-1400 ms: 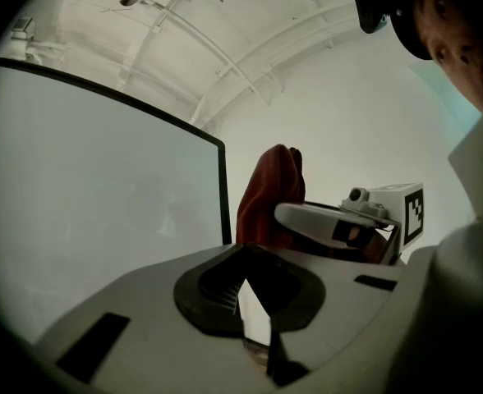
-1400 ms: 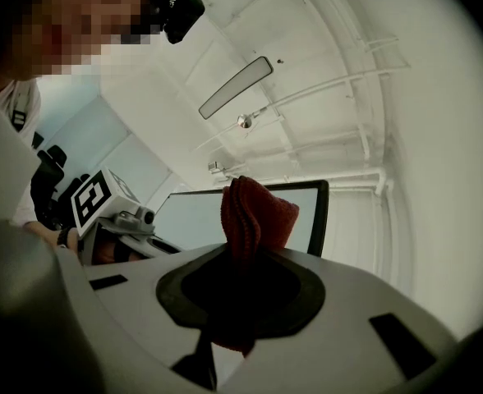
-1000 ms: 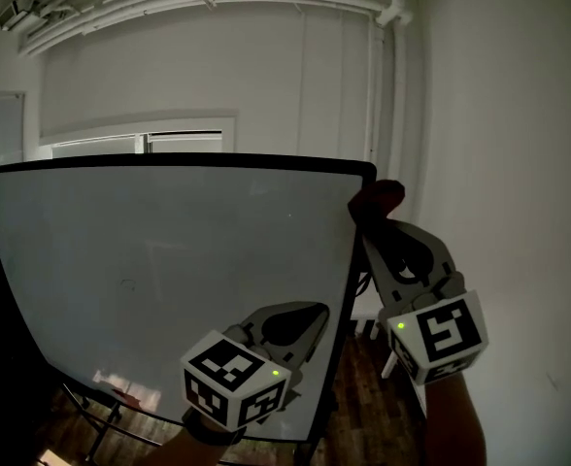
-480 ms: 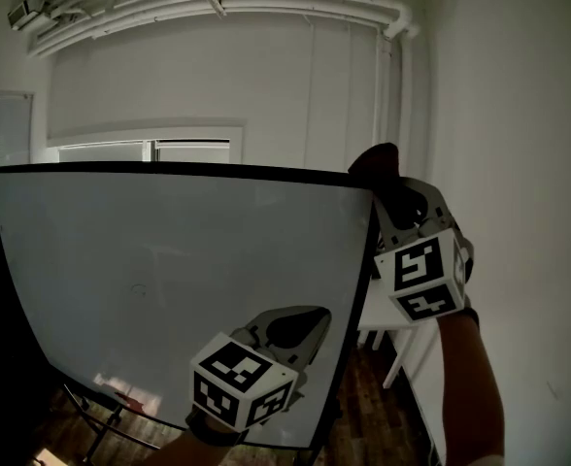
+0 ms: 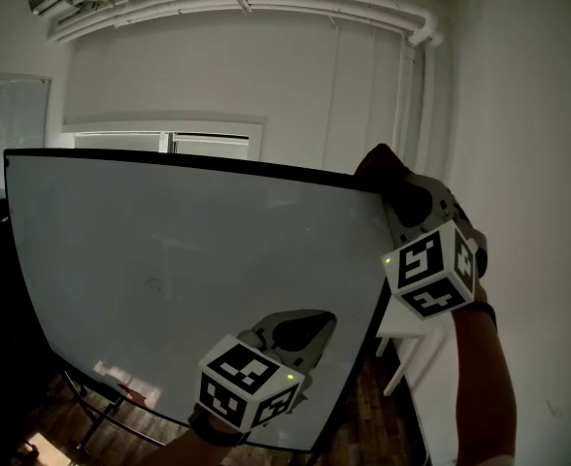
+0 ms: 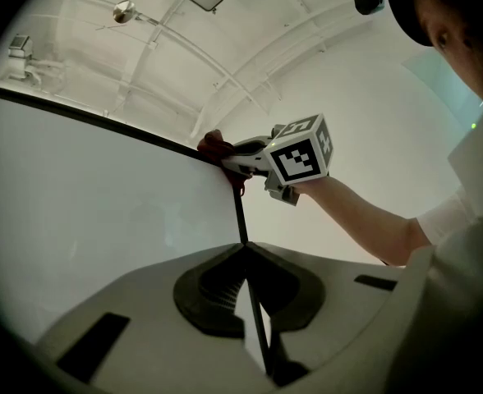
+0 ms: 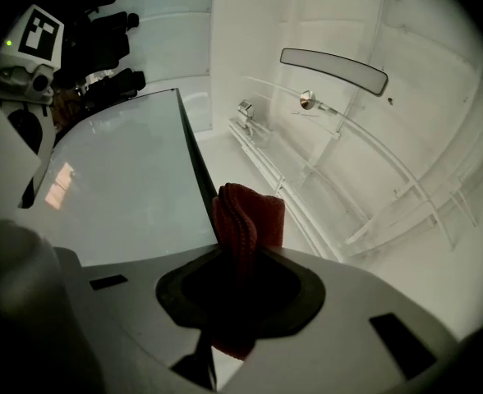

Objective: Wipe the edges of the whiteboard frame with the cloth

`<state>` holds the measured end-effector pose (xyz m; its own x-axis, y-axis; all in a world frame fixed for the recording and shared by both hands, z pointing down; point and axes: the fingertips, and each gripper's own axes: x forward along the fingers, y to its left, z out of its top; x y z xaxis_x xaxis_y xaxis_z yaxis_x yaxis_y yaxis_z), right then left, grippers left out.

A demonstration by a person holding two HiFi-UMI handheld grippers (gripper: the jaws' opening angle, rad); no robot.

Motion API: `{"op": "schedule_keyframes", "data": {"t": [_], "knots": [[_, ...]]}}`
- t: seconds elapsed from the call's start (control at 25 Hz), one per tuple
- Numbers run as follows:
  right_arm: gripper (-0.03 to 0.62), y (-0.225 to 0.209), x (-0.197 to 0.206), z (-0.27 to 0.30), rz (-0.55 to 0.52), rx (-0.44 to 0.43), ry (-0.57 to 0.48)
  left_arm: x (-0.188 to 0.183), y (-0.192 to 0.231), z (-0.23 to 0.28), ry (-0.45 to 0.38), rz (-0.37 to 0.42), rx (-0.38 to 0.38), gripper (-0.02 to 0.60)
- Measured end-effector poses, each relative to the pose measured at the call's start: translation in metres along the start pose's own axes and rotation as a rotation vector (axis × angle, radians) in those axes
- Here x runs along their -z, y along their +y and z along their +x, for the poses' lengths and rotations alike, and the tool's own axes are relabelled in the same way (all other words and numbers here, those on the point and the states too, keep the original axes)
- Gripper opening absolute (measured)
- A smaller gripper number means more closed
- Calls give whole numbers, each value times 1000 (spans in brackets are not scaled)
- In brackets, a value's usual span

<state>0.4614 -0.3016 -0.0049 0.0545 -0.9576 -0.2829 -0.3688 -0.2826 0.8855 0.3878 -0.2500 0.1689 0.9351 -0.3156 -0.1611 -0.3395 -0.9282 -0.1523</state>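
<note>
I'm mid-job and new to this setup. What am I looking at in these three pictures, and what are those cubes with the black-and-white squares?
There is no robot arm here. A person holds a hand-held gripper in each hand, and the patterned cubes are part of those tools. The head view comes from a camera on the person's head. The other two cameras ride on the grippers and look along their jaws. In front stands a whiteboard with a black frame. The left hand-held gripper is closed on the frame's right edge, low down, apparently steadying the board. The right hand-held gripper is closed on a dark red cloth. The cloth sits against the frame at the board's top right corner.
</note>
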Motion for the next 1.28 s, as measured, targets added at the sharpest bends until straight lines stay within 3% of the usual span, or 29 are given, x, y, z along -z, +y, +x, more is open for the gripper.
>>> {"op": "schedule_keyframes", "data": {"t": [0.52, 0.92, 1.28], "knots": [[71, 42, -56, 17, -107, -94, -46, -29, 26, -37, -46, 39, -53, 9], [71, 51, -105, 16, -16, -69, -100, -31, 60, -86, -56, 29, -91, 9], [71, 47, -81, 33, -95, -23, 69, -22, 94, -119, -44, 14, -91, 9]]}}
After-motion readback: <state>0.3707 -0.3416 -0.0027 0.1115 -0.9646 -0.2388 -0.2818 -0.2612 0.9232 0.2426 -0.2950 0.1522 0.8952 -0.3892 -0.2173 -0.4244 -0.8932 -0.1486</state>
